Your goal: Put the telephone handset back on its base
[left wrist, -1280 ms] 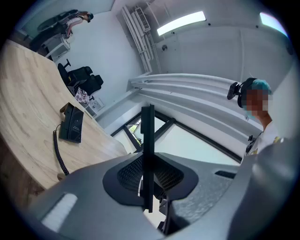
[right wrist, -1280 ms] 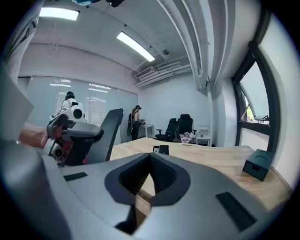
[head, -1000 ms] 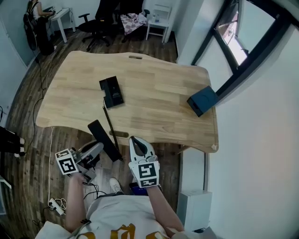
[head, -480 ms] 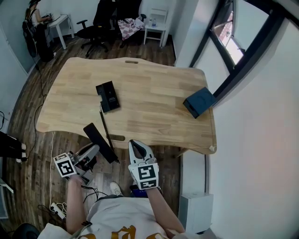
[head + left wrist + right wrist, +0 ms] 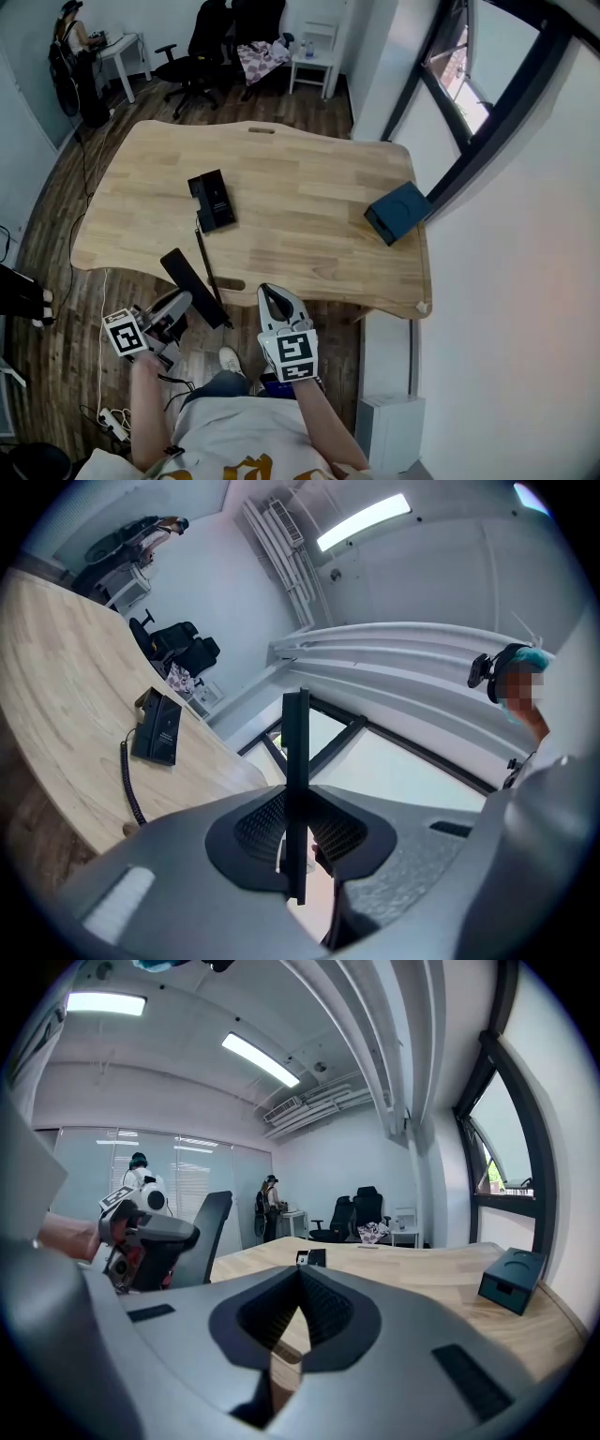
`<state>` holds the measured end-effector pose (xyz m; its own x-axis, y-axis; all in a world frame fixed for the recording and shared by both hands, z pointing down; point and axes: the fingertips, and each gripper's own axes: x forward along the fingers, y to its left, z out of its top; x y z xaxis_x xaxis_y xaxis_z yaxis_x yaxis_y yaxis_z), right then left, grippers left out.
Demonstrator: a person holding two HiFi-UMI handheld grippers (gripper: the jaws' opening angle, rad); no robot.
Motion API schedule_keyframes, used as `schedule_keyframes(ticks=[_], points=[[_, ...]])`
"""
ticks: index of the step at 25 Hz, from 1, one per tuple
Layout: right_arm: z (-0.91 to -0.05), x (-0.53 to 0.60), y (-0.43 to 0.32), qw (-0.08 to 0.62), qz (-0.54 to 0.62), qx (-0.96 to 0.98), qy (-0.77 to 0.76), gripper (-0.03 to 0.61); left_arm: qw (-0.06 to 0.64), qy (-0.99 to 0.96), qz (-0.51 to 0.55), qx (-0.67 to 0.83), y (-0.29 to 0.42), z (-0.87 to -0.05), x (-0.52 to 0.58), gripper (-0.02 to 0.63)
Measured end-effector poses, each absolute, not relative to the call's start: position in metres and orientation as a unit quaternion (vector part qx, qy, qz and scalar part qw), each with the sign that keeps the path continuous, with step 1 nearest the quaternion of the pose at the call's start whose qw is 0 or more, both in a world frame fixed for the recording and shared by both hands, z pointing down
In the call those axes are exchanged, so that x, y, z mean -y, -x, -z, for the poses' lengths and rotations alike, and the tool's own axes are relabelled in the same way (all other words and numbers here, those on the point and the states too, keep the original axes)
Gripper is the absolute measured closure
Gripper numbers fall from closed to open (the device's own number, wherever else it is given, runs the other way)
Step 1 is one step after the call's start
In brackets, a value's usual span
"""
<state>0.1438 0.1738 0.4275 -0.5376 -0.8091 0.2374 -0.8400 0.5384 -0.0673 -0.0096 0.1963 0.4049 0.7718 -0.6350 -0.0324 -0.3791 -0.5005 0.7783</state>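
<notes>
The black telephone base [image 5: 213,199] lies on the wooden table [image 5: 309,225], left of its middle. A coiled cord [image 5: 203,253] runs from it over the near edge to the black handset [image 5: 192,286]. My left gripper [image 5: 186,306] is shut on the handset's lower end and holds it off the table, below the near edge. In the left gripper view the handset [image 5: 296,789] stands edge-on between the jaws, with the base [image 5: 157,728] far off to the left. My right gripper [image 5: 273,293] hovers beside it, shut and holding nothing; its own view shows the closed tips [image 5: 300,1274].
A dark blue box [image 5: 398,212] sits at the table's right edge by the window frame. Office chairs [image 5: 202,37] and a white side table stand beyond the far edge. A person [image 5: 73,42] stands at a desk far left. A power strip [image 5: 111,419] lies on the floor.
The left gripper and the handset have drifted a little to the left. The table sits slightly higher in the head view. The right gripper has stayed in place.
</notes>
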Motion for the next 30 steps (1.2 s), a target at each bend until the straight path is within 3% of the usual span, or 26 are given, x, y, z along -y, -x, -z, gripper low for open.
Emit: schedule_keyframes(ticks=[30], points=[[-0.464, 0.050, -0.060, 0.143, -0.105, 0.848, -0.500, 0.572, 0.477, -0.845, 0.140, 0.197, 0.065, -0.451, 0.033, 0.545]])
